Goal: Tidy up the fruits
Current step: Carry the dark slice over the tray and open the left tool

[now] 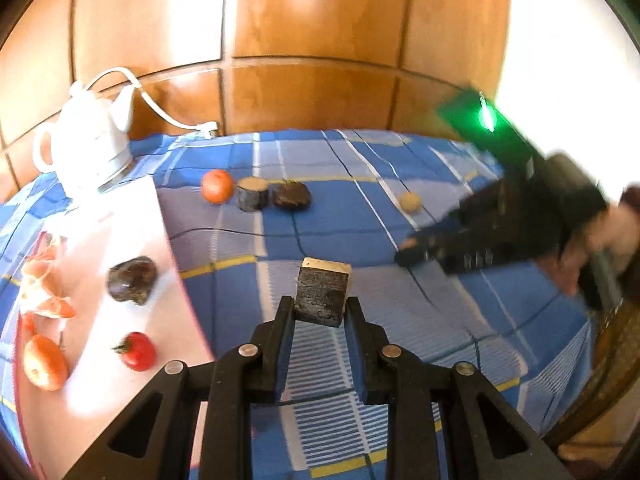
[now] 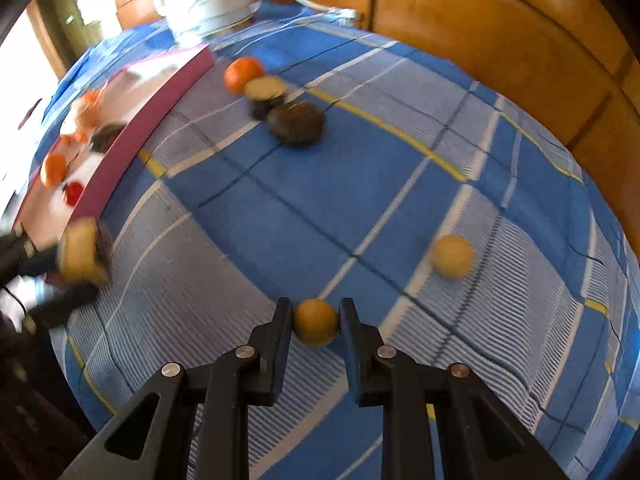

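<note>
While your left gripper (image 1: 320, 307) has its jaws clamped on the dark cut chunk (image 1: 323, 295) beside the white tray (image 1: 132, 224), your right gripper (image 2: 316, 320) pinches a small yellow fruit (image 2: 316, 322) above the table (image 2: 280, 208), probably tray-bound.

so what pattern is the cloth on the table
Blue plaid with white and yellow stripes on the cloth, clearest in the right wrist view.
</note>
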`<state>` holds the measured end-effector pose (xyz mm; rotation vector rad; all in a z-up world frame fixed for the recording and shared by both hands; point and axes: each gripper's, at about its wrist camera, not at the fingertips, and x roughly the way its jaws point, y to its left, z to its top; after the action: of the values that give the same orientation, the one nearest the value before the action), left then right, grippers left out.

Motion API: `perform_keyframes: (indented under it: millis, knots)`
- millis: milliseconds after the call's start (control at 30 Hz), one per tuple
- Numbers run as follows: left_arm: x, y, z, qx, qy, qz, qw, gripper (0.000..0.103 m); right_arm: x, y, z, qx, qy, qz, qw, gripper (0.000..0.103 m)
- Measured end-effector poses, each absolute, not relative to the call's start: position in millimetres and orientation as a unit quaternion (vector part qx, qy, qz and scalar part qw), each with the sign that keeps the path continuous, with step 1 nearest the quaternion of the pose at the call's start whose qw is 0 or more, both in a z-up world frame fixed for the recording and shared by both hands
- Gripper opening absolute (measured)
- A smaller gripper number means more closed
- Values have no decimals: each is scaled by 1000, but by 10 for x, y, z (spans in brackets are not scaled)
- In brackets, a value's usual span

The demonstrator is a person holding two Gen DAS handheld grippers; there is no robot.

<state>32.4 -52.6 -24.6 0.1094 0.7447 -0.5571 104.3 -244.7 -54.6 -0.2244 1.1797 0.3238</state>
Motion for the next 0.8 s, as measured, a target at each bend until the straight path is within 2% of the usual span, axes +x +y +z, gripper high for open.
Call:
perform_keyframes:
  millis: [433, 800]
  knots:
    - [917, 466, 110, -75, 376, -158, 910, 25, 1017, -2393, -598, -116, 550, 150, 814, 24]
    - [1648, 740, -159, -49, 410, -85, 907, 25, 1005, -2380, -577, -121, 549, 150, 813, 24]
